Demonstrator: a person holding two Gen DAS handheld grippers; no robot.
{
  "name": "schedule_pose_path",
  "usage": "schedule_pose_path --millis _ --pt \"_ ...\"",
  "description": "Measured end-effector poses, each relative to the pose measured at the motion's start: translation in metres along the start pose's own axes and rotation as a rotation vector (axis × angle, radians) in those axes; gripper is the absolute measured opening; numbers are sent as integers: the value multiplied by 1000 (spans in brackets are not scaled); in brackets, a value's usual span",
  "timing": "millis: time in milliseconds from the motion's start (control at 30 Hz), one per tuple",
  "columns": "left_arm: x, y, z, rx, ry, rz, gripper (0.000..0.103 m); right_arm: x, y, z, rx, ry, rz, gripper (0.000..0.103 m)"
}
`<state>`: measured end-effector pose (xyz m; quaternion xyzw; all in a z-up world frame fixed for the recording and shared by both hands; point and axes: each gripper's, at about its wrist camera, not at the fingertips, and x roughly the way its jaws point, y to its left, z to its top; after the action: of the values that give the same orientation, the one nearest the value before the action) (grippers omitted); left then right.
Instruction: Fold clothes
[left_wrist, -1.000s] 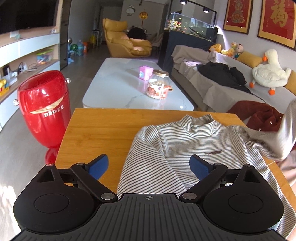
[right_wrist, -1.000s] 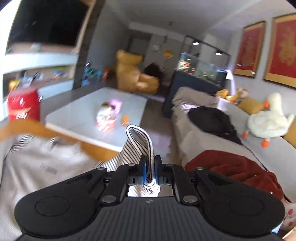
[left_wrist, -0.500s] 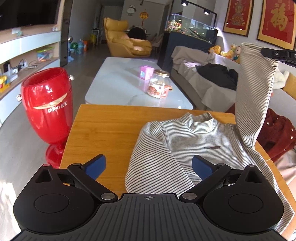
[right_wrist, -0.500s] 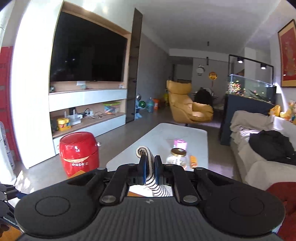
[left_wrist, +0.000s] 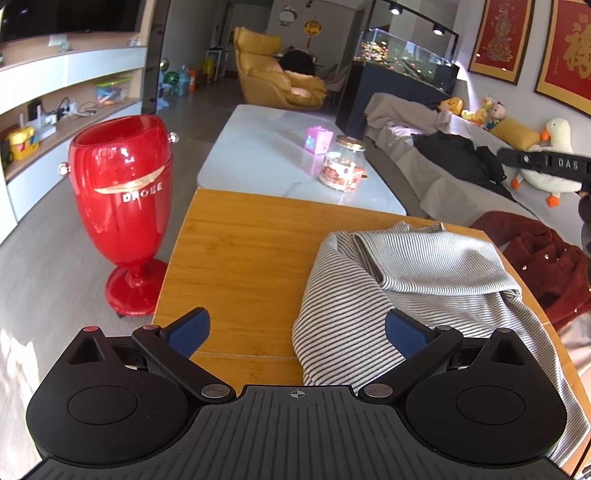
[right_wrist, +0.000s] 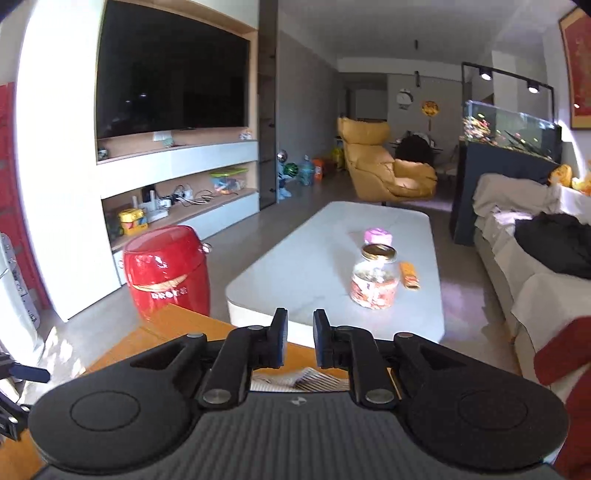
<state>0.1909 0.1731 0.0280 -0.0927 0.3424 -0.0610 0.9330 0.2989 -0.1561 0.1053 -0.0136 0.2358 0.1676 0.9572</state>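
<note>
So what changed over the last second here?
The right gripper let go of the striped sleeve it had lifted; its jaws are now slightly apart and empty. The sleeve now lies folded across the sweater. The left gripper stayed open over the table; the red vase did not move.
</note>
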Motion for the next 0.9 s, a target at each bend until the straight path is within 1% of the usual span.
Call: schedule_pose_path --millis 33,100,167,200,233,267,300,333,367,400,433,467,500,533,567,600,633,667,700,733,767,833,900 --pt "1 1 -1 -5 2 -5 103 1 -16 -12 45 27 -24 24" --pt "4 2 -2 -10 8 -16 103 5 -47 -38 129 93 -67 25" --pt "8 1 -1 -15 15 -23 103 18 -72 -75 197 196 -93 25" --pt "10 0 -1 -19 19 -26 103 24 -80 -91 213 242 -108 25" --pt "12 -1 0 -22 23 -28 103 29 -84 -105 210 284 -125 31" --pt "13 -3 0 -27 25 -30 103 27 -83 -111 201 298 -124 31" --pt "12 -5 0 -26 24 -31 103 19 -75 -109 188 282 -105 41" --pt "12 -6 1 -25 23 -32 103 11 -68 -107 175 266 -86 47" --pt "11 -8 1 -24 21 -33 103 2 -60 -106 161 250 -67 49" --pt "10 -8 0 -22 19 -27 103 -6 -52 -104 148 235 -49 60" --pt "9 -9 0 -21 17 -21 103 -14 -45 -102 134 219 -30 75" --pt "8 -9 -1 -26 15 -13 103 -22 -37 -100 120 203 -11 81" --pt "8 -8 -1 -37 14 -6 103 -31 -29 -99 133 197 39 85" --pt "7 -7 -2 -49 15 1 103 -40 -22 -100 189 214 135 85" --pt "7 -6 -3 -62 17 5 103 -46 -16 -103 275 252 249 84" --pt "7 -5 -3 -77 20 9 103 -46 -8 -112 379 314 356 73" --pt "8 -4 -3 -87 23 11 103 -42 0 -123 486 391 456 50" --pt "8 -3 -2 -96 26 12 103 -38 8 -134 574 461 525 41" --pt "7 -4 -2 -102 29 15 103 -32 15 -145 643 523 561 37" --pt "7 -5 -2 -102 29 16 103 -28 22 -155 697 571 587 37" --pt "6 -6 -2 -101 29 17 103 -25 26 -163 723 596 597 37" --pt "1 -9 -2 -87 21 14 103 -18 35 -172 748 621 605 37" --pt "-1 -13 -2 -77 14 15 103 -11 47 -172 729 624 605 37"
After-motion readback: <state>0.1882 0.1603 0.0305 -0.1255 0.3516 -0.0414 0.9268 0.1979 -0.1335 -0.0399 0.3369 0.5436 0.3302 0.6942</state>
